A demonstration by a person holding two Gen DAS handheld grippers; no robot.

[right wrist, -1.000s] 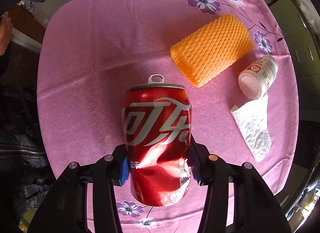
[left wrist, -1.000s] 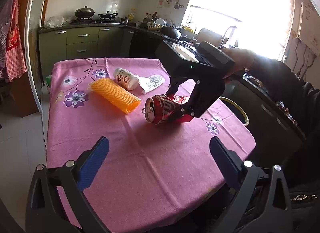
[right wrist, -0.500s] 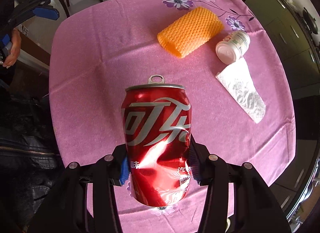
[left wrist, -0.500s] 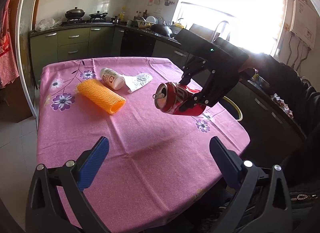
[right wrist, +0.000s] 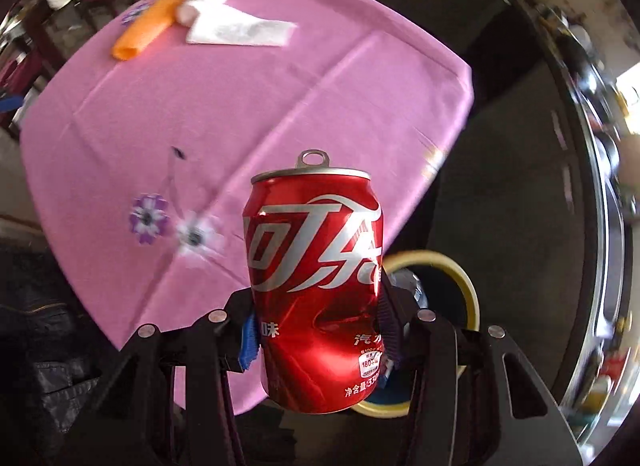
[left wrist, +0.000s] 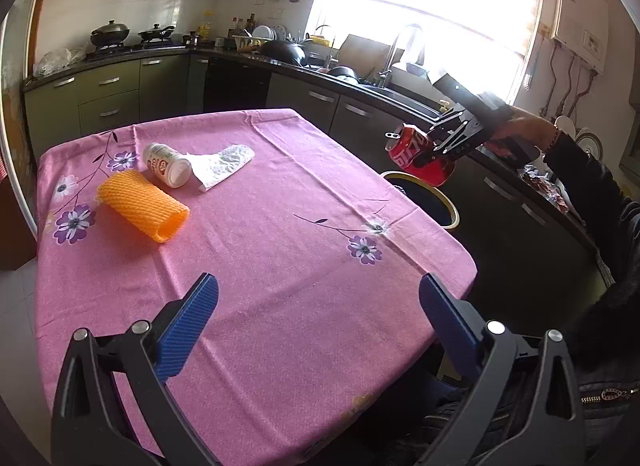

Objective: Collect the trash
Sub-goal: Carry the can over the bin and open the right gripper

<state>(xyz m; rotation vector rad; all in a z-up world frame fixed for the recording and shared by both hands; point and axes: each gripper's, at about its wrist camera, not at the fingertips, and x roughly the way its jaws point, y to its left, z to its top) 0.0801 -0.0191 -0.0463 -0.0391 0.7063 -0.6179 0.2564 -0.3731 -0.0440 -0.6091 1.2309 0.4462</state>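
Right hand-held gripper (right wrist: pixel 316 336) is clamped on a dented red cola can (right wrist: pixel 316 286), pads biting the lower half of the body, pull-tab end pointing away from the camera. From the left wrist view the can (left wrist: pixel 420 155) hangs in the air off the desk's far edge, above the yellow-rimmed trash bin (left wrist: pixel 448 201) that stands on the floor between the desk (left wrist: pixel 280 246) and the kitchen cabinets. Right wrist view: the bin rim (right wrist: pixel 468 286) shows partly behind and below the can; something pale appears to lie inside, too blurred to name.

Left hand-held gripper (left wrist: pixel 316 302) is spread wide and empty, low over the near edge of the desk.

Left on the pink cloth: orange foam net sleeve (left wrist: pixel 142 205), white bottle on its side (left wrist: pixel 166 165), and a crumpled white wrapper (left wrist: pixel 222 161) touching the bottle.

Step in hand, as judged: drop the can in the bin.
- Centre the can over the opening before release; at present it looks nearer the bin's far rim than its middle.
- Lower toward the rim first; a light empty can may bounce off the edge.
- Open the jaws fully, since the dent could snag a pad.
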